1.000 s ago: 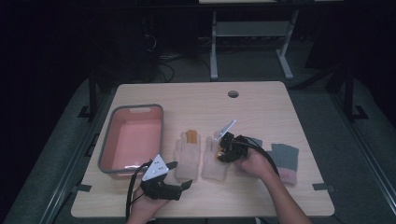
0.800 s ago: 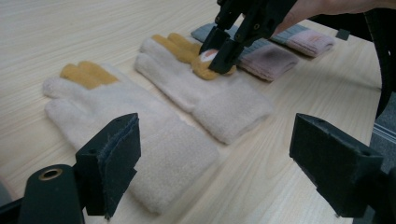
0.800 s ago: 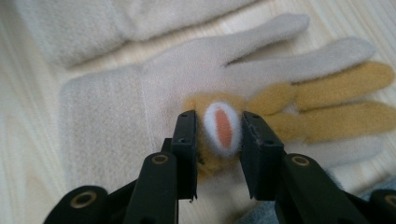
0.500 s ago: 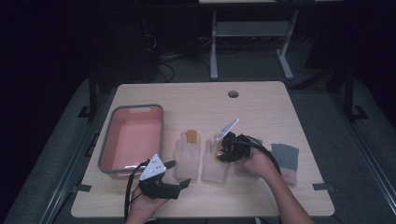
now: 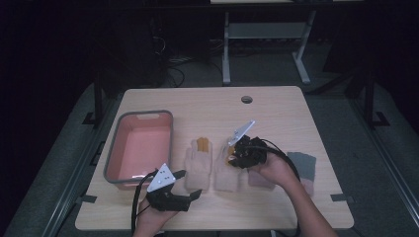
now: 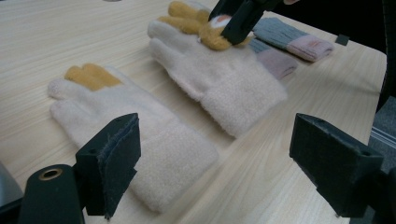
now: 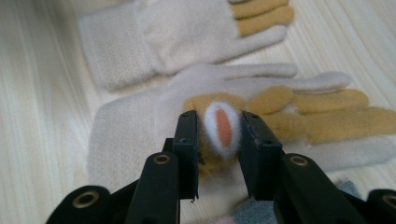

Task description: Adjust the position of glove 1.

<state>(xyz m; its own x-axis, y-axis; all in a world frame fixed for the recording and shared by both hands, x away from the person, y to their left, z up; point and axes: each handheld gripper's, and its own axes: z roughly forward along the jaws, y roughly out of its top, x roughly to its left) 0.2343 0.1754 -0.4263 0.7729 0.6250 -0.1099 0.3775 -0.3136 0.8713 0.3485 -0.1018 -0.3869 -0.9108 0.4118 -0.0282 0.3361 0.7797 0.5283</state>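
Right gripper [image 7: 218, 135] pinches cream glove's [image 7: 140, 121] unlettered patch [image 7: 223, 127].

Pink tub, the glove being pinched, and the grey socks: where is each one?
pink tub [image 5: 112, 163]: high view, on its grey left rim.
pinched glove [image 7: 126, 135]: right gripper view, on its cream cuff.
grey socks [image 5: 302, 163]: high view, on the grey upper part.

A light wooden table [image 5: 276, 106] carries a pink tray [image 5: 139, 145] just beyond the left gripper [image 5: 187, 183]. One cream glove [image 5: 198, 158] lies flat between the two grippers; a second cream glove [image 5: 226, 173] lies under the right gripper [image 5: 230, 154], with two grey-and-pink gloves [image 5: 302, 168] past it
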